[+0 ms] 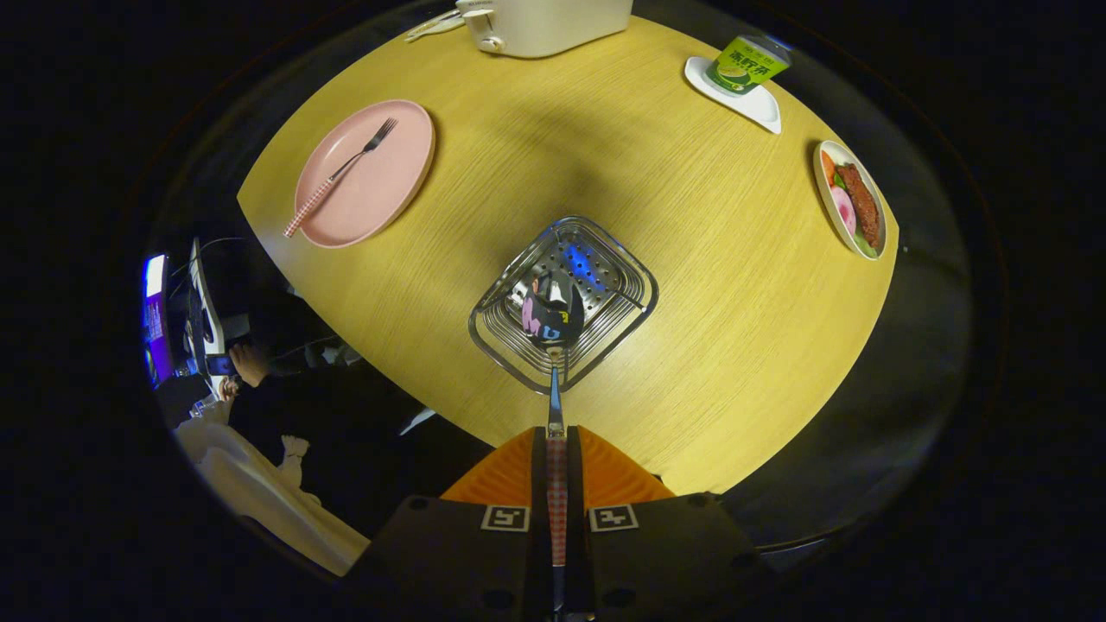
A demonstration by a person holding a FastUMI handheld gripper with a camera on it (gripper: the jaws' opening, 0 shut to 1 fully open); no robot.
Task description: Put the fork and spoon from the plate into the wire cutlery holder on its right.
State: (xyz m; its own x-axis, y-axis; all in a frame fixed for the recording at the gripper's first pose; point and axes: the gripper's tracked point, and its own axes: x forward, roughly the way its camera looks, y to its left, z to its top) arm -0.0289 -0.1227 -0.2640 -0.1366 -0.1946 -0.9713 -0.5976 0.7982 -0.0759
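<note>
Yellow wooden table (691, 259), dark surroundings

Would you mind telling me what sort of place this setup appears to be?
Probably a mock dining table: a pink plate holding a fork, a dish of food, and a wire cutlery holder over which the hand-held gripper holds a spoon.

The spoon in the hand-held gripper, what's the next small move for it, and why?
Probably lower it a little further, then open. The hand-held gripper is shut on the spoon, whose bowl hangs over the middle of the wire cutlery holder, so it looks lined up for the drop. The fork still lies on the pink plate, so that would come afterwards.
</note>
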